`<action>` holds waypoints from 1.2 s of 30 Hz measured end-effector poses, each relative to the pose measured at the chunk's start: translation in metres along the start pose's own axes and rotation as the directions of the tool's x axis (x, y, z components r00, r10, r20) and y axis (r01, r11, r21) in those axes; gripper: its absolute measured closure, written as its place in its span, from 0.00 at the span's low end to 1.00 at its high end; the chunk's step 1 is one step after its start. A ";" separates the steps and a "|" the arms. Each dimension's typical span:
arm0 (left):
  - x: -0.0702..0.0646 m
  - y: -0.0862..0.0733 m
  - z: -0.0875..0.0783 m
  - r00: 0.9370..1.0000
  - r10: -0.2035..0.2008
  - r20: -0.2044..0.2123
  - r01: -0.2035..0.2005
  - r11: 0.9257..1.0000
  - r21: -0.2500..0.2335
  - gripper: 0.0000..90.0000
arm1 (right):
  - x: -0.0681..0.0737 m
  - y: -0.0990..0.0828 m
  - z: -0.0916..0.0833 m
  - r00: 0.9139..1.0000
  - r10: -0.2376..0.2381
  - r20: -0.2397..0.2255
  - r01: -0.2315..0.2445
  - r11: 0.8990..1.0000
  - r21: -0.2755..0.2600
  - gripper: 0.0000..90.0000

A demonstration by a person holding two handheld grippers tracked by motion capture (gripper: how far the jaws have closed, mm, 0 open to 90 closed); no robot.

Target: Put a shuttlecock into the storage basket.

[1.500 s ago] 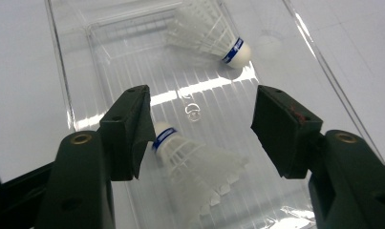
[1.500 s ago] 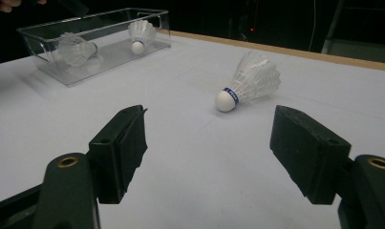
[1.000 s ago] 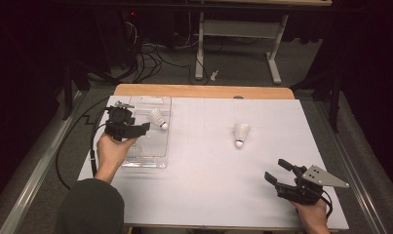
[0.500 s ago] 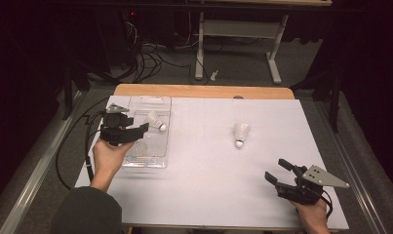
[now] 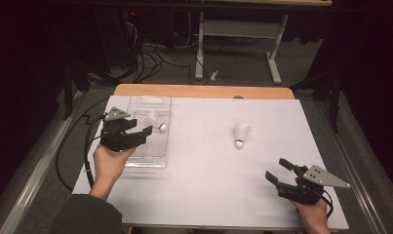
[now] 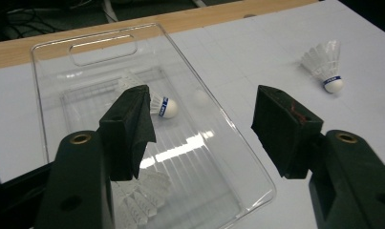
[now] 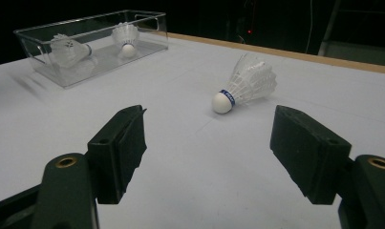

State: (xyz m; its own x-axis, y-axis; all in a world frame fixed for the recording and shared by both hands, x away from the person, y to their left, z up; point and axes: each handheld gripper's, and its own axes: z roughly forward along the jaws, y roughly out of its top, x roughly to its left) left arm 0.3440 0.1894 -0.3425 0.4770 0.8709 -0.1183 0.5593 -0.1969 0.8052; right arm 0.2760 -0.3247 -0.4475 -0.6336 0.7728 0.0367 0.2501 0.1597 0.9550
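At far left I have my left gripper (image 5: 144,130) hanging over the clear plastic box (image 5: 155,161), jaws spread wide with nothing between them. In the left gripper view I count one shuttlecock in the box (image 6: 156,103) lying just beyond the jaw tip and a second shuttlecock (image 6: 147,191) below it, nearer the camera. Moving right across the white table (image 5: 204,185), a loose shuttlecock (image 5: 240,133) lies on its side, well apart from the box, cork end toward me. At far right my right gripper (image 5: 277,170) sits low near the table's front edge, jaws released and empty, aimed at that shuttlecock.
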 end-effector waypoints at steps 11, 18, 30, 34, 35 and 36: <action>-0.003 -0.015 -0.009 1.000 -0.011 0.026 0.012 0.999 -0.043 0.43 | -0.002 0.000 -0.001 1.000 0.006 0.010 -0.006 1.000 -0.007 0.31; -0.004 -0.026 -0.014 0.999 -0.025 0.036 0.027 0.998 -0.063 0.43 | -0.002 0.000 -0.001 1.000 0.002 0.011 -0.002 1.000 -0.005 0.31; -0.007 -0.040 -0.022 0.999 -0.022 0.045 0.026 0.995 -0.096 0.43 | -0.002 0.000 -0.001 1.000 0.004 0.012 -0.004 1.000 -0.007 0.31; -0.008 -0.046 -0.024 0.998 -0.019 0.052 0.025 0.994 -0.111 0.43 | -0.002 0.000 -0.001 1.000 0.001 0.012 -0.001 1.000 -0.006 0.31; -0.009 -0.050 -0.024 0.998 -0.016 0.054 0.022 0.993 -0.113 0.43 | -0.001 0.000 -0.001 1.000 0.003 0.013 -0.003 1.000 -0.007 0.31; -0.009 -0.050 -0.024 0.998 -0.016 0.054 0.022 0.993 -0.113 0.43 | -0.001 0.000 -0.001 1.000 0.003 0.013 -0.003 1.000 -0.007 0.31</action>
State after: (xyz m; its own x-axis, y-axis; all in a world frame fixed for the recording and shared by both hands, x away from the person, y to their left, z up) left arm 0.2961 0.2022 -0.3676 0.5043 0.8481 -0.1624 0.4894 -0.1258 0.8630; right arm 0.2761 -0.3263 -0.4474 -0.6230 0.7814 0.0354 0.2469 0.1535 0.9568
